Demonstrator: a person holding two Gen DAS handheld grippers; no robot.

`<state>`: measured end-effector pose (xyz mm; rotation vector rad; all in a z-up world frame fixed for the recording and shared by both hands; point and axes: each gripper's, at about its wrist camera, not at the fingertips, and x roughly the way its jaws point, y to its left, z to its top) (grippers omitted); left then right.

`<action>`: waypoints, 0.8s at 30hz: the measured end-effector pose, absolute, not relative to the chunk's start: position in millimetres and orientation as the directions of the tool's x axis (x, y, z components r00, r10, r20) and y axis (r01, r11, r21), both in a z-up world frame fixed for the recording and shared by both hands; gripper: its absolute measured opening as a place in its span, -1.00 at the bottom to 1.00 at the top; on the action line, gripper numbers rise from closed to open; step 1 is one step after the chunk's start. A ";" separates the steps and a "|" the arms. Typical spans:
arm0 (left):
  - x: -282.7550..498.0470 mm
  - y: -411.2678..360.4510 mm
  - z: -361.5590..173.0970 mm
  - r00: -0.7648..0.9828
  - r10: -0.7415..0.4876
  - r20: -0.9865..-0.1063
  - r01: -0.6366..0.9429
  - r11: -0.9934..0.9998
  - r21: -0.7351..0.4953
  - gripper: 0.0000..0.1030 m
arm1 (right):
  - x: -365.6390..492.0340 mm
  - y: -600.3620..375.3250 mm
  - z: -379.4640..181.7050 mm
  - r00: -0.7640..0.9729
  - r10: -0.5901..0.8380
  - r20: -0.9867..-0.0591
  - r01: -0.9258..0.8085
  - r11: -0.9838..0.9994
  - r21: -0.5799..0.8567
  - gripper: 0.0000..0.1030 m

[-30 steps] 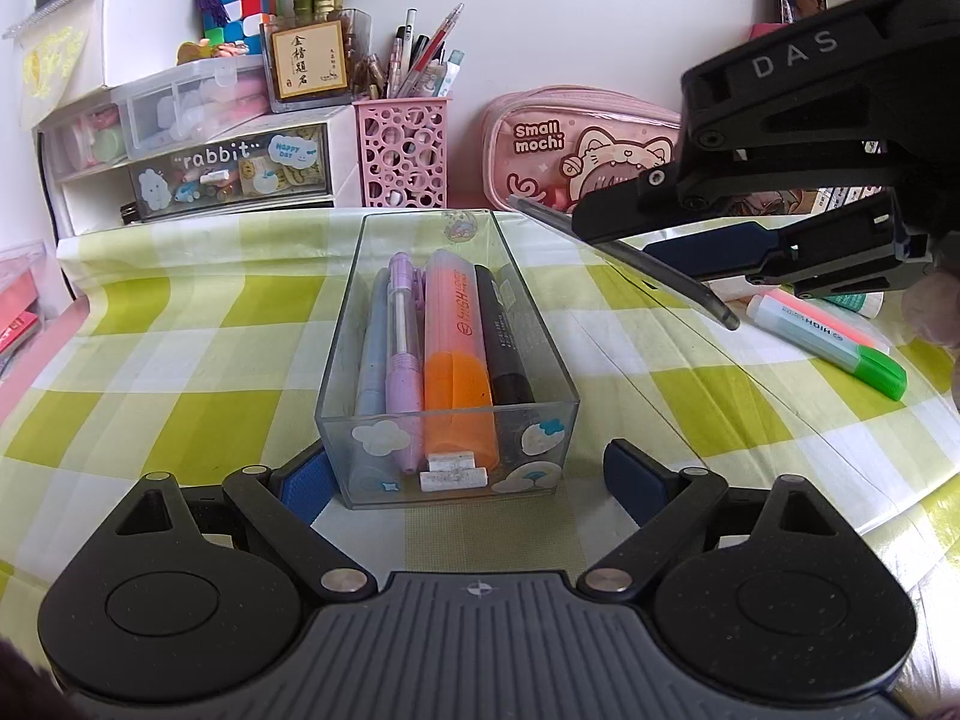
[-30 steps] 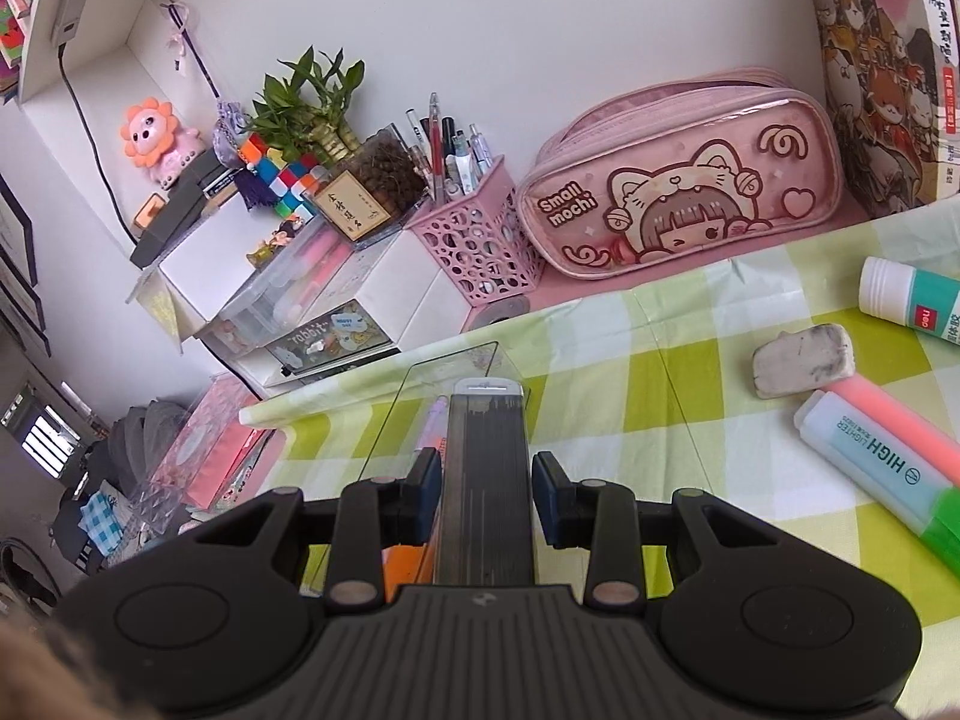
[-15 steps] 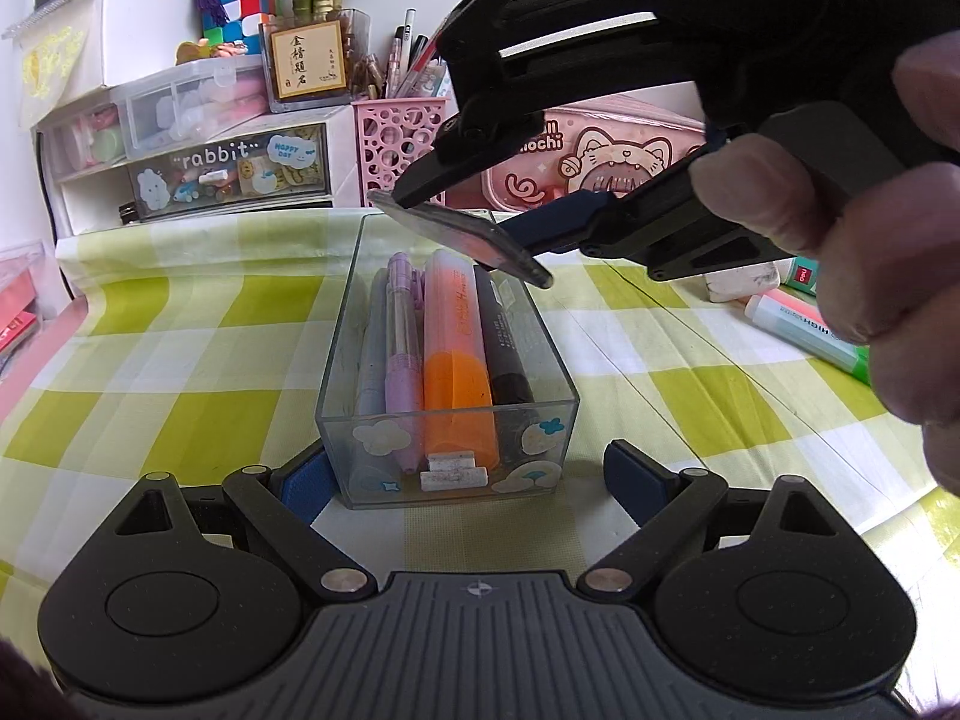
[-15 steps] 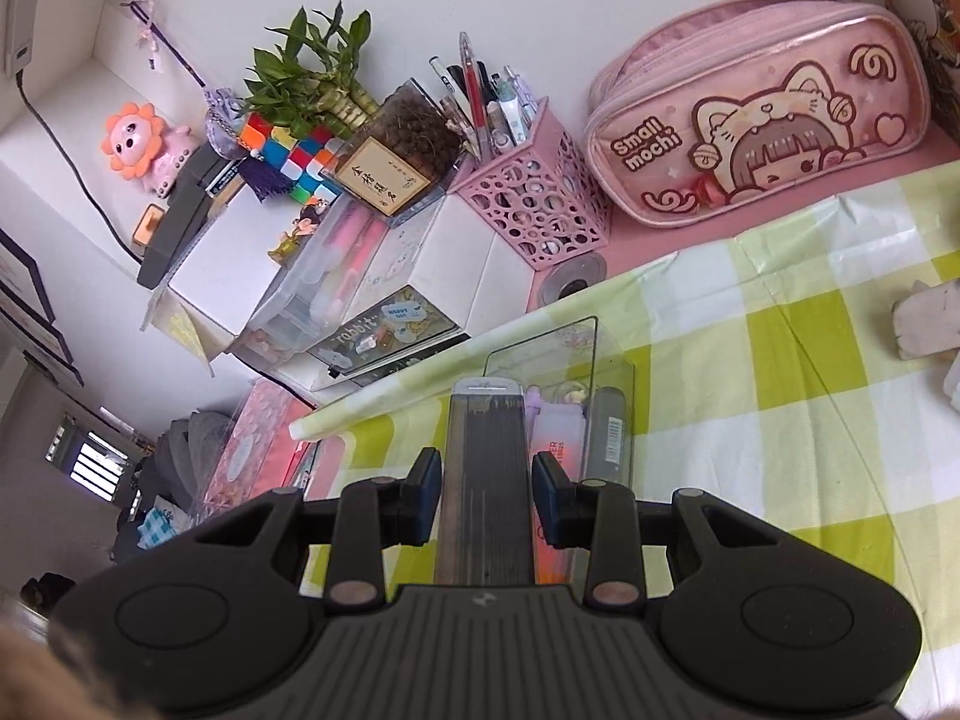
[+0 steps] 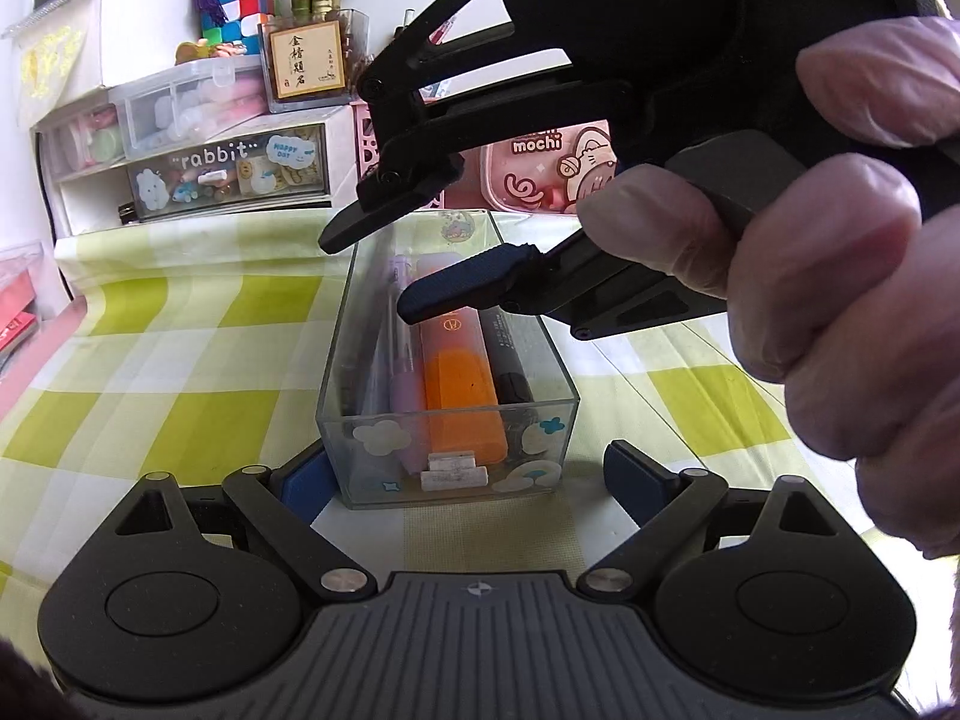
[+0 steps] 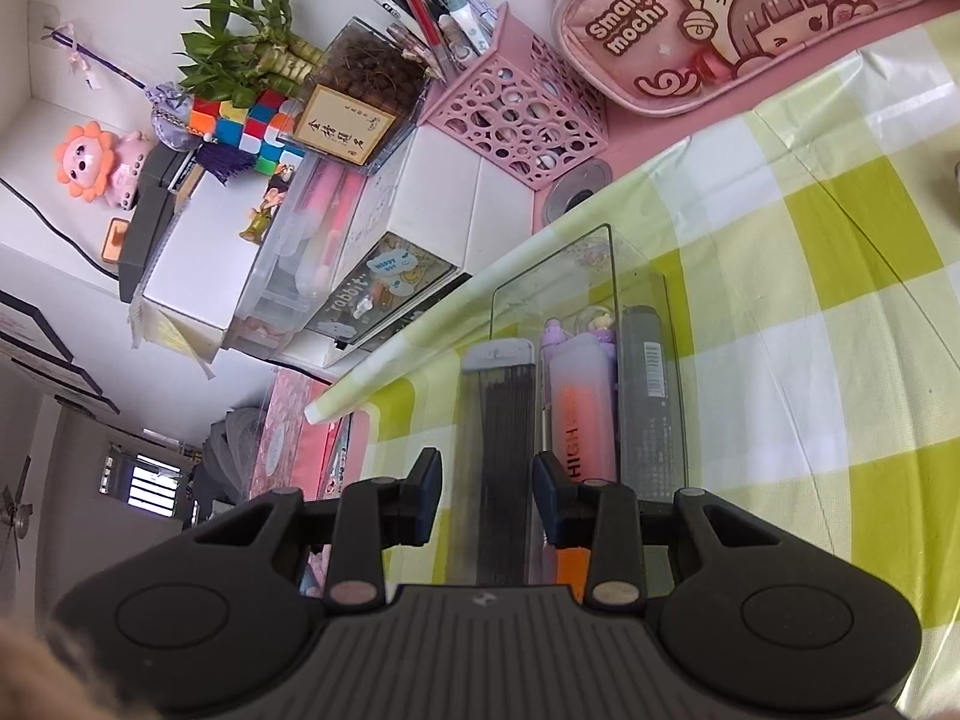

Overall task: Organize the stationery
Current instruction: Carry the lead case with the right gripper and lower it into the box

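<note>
A clear plastic box point(image 5: 447, 420) on the checked cloth holds an orange highlighter point(image 5: 459, 384), a purple pen point(image 5: 401, 372) and a black marker point(image 5: 510, 360). My left gripper point(image 5: 462, 474) is open, its fingers on either side of the box's near end. My right gripper point(image 6: 487, 495) has opened above the box point(image 6: 600, 312); a flat clear case of pencil leads point(image 6: 497, 450) lies between its fingers over the box's left side. In the left wrist view the right gripper point(image 5: 384, 270) hovers over the box, and the case is hidden.
A pink mesh pen holder point(image 6: 516, 126), a pink "Small mochi" pencil case point(image 6: 750, 18), a white drawer unit labelled "rabbit" point(image 5: 222, 168) and a potted bamboo point(image 5: 309, 18) stand at the back of the table.
My right gripper moved left over the clear box with the lead case, lowered toward it, and its fingers have spread apart from the case. The left gripper stayed still.
</note>
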<state>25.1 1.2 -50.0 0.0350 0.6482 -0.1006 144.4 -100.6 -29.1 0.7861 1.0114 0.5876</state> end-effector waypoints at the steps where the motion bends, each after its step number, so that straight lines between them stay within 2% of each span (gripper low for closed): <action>1: 25.1 1.3 -50.0 0.793 -0.083 -0.604 0.104 0.995 0.001 0.73 | 143.9 -100.0 -28.4 0.420 0.747 -0.514 -0.077 0.594 0.801 -0.04; 19: 25.1 1.3 -50.1 0.793 -0.083 -0.604 0.104 0.995 0.000 0.73 | 127.6 -122.6 -3.8 0.500 0.707 -0.500 -0.134 0.633 0.762 -0.03; 24: 25.2 1.3 -50.1 0.792 -0.083 -0.604 0.104 0.995 0.001 0.73 | 119.4 -132.8 3.4 0.537 0.671 -0.512 -0.145 0.671 0.727 0.06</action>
